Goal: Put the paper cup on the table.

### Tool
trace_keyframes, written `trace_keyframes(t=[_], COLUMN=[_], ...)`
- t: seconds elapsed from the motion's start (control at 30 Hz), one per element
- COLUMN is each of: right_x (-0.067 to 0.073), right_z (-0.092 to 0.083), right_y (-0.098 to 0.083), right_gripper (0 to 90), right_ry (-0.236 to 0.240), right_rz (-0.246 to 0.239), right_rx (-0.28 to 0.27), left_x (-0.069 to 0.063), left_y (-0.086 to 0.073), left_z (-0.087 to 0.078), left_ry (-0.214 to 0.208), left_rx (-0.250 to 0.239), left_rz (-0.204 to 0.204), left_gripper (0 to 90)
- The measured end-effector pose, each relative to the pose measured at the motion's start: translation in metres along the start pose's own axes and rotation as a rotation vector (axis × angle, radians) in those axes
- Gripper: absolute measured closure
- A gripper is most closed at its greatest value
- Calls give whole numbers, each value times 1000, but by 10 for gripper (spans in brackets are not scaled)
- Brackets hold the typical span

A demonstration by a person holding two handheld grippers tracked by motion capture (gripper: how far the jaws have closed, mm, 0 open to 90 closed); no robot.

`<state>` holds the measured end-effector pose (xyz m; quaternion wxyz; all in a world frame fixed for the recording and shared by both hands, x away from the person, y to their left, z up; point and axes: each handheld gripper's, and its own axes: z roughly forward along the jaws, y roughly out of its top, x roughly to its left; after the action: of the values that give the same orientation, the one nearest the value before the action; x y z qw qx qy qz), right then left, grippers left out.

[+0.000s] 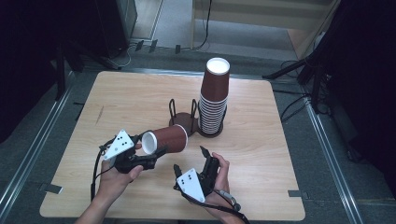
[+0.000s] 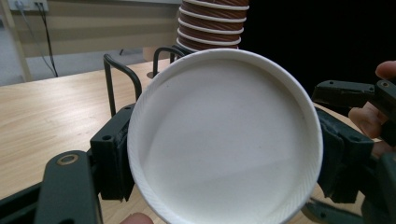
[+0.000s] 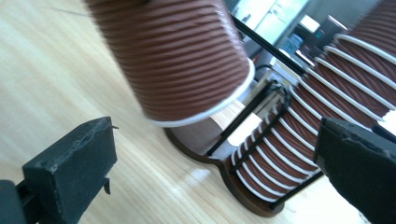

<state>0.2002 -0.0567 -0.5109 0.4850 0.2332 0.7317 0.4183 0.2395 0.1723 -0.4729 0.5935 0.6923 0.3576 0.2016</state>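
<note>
Left gripper [image 1: 150, 150]: my jaws are pinched on the rim end of 1 brown paper cup [image 1: 164, 139]; in the left gripper view the pads sit at 9 and 3 o'clock of its white mouth [image 2: 224, 140]
Cup's place: held off the table [image 1: 116, 102] at about 10 o'clock from my right gripper, just beside the holder
Cup's long axis: lying nearly level; mouth toward me at 8 o'clock, closed base toward 2 o'clock, pointing at the holder
Right gripper [image 1: 190, 158]: jaws spread wide with nothing between them; resting low by the table's near edge
Holder [image 1: 187, 119]: black wire rack on a dark base at 2 o'clock from the cup; its near bay looks free, its far bay carries the stack [image 1: 214, 95]
Stack: upright, mouths up, at 1 o'clock from my right gripper
Nearer hand: my left, since it already has the cup; the right is close enough to steady the base
Judgement: the cup must tip upright before it drops into the near bay
</note>
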Motion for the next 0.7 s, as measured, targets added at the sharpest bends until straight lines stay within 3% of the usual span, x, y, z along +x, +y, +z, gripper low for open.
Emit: trace_keyframes(t=[0.23,0.43,0.53,0.7], right_x=[-9,-17,-19,-21], right_z=[1,-1,-4,-6], right_y=[0,-1,2,4], right_gripper=[2,53,0,0], right_ry=[-15,-14,17,8], right_rz=[82,202,247,294], right_rx=[18,51,104,118], left_x=[0,-2,-3,-4], left_y=[-1,-1,-1,-1], left_z=[0,1,2,4], left_ry=[17,23,15,5], left_rx=[-56,-97,-111,-129], left_rz=[-6,-5,-6,-16], left_gripper=[226,226,226,226])
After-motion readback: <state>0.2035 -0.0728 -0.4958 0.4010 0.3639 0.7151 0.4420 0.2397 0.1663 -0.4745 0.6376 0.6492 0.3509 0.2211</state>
